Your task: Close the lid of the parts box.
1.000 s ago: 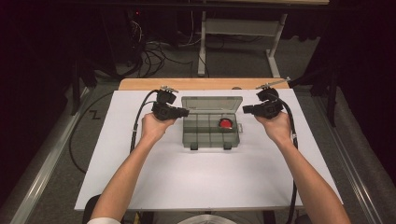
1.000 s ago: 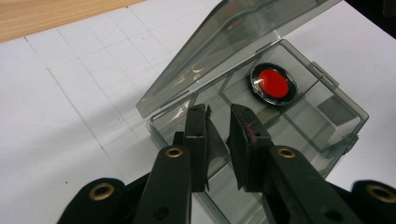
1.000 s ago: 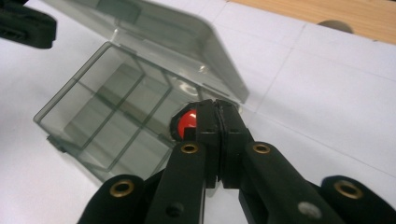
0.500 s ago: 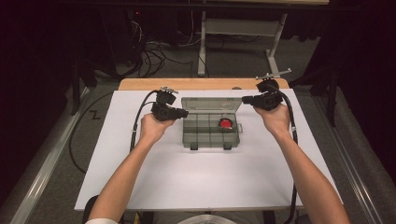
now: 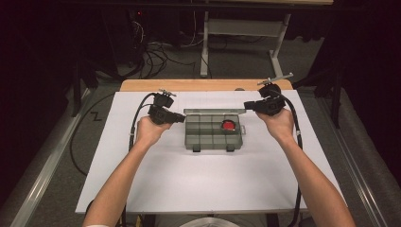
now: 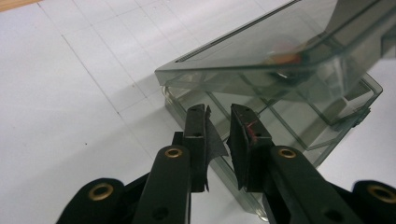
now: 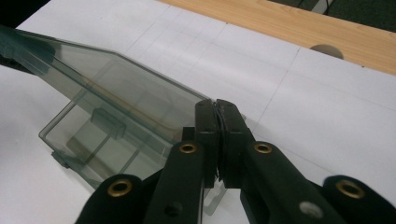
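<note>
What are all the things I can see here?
Box: one, clear grey, divided, mid-table, lid raised partway.
Red thing: one, in a compartment near the box's right end.
Table: one, white top, wooden far edge.
Frame: one, pale, on the floor behind the table.
Left hand-held gripper: black, open, at the box's left end.
Right hand-held gripper: black, shut, at the lid's right end.

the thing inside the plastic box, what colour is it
Red; the round piece in the box shows best in the high view.
</note>
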Available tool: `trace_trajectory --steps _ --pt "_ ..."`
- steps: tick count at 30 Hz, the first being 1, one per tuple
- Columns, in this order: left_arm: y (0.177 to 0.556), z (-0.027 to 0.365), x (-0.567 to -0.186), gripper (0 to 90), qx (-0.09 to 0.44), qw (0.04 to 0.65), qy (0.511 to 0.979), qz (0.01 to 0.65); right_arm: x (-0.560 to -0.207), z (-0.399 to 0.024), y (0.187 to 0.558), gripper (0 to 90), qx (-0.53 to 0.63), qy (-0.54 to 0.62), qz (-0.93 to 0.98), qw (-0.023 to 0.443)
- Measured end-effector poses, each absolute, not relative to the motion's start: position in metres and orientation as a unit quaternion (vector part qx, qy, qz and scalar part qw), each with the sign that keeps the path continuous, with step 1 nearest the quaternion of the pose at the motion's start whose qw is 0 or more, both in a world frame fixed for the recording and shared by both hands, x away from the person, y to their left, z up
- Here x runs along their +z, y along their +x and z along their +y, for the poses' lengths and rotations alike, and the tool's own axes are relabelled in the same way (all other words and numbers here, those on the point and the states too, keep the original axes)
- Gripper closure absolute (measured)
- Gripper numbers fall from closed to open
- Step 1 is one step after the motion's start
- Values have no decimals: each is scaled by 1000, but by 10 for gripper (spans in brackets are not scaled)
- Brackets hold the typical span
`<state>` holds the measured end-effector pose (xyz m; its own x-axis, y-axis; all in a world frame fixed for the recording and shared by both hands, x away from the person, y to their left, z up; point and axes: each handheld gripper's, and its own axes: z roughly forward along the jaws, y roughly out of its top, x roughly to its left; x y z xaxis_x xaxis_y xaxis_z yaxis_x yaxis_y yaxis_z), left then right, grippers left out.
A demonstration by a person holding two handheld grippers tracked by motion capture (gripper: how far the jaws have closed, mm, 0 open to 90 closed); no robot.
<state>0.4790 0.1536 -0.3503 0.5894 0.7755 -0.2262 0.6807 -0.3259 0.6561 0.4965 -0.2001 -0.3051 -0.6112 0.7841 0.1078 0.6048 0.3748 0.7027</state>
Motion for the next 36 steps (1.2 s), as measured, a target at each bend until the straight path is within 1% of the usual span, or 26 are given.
trace_trajectory --steps 7,18,22,25,31,36 --pt "476 153 -348 773 74 364 813 448 -312 -201 493 900 366 418 824 109" --pt "469 158 -354 772 64 357 820 442 -321 -199 488 900 366 407 832 94" --pt "468 162 -352 772 69 355 820 444 -325 -198 486 900 365 404 834 87" --pt "466 163 -351 784 85 351 816 451 -330 -197 485 900 365 403 836 76" --pt "463 152 -349 795 93 369 814 438 -337 -195 484 900 362 402 838 68" --pt "462 142 -351 794 92 372 818 428 -342 -194 483 900 360 400 840 64"
